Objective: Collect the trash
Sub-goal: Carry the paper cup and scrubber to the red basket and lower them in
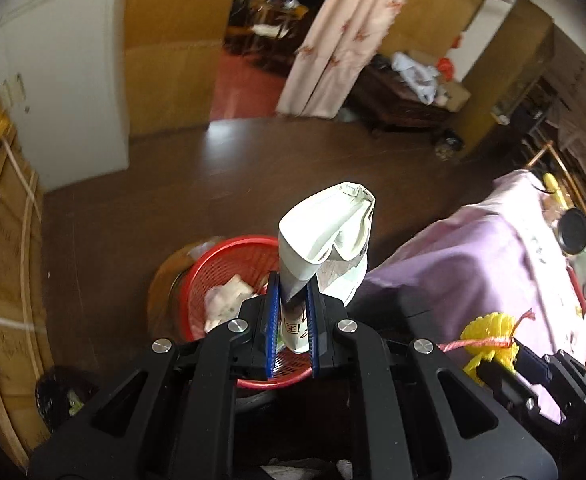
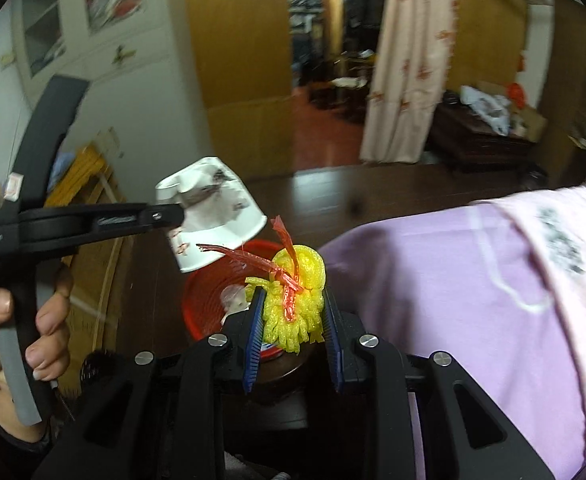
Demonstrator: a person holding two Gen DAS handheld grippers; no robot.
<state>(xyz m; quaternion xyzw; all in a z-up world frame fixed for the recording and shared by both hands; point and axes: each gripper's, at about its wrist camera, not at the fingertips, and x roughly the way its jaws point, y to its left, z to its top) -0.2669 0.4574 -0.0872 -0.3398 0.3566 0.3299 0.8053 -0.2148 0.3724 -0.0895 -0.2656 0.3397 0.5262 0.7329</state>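
My left gripper (image 1: 292,304) is shut on a crushed white paper cup (image 1: 325,236) and holds it in the air over the red plastic basket (image 1: 221,264). The cup also shows in the right wrist view (image 2: 217,216), held by the left gripper (image 2: 173,216). My right gripper (image 2: 293,312) is shut on a yellow foam net tied with a red strip (image 2: 297,292), just above the basket's (image 2: 201,300) right rim. The foam net shows in the left wrist view (image 1: 489,336) too. Crumpled white paper (image 1: 225,300) lies inside the basket.
The basket stands on a dark wooden stool (image 2: 277,384). A table with a pink-purple cloth (image 2: 473,300) is close on the right. A wooden board (image 1: 5,264) leans at the left. Dark wood floor (image 1: 221,176) stretches ahead to a doorway and a curtain (image 1: 333,40).
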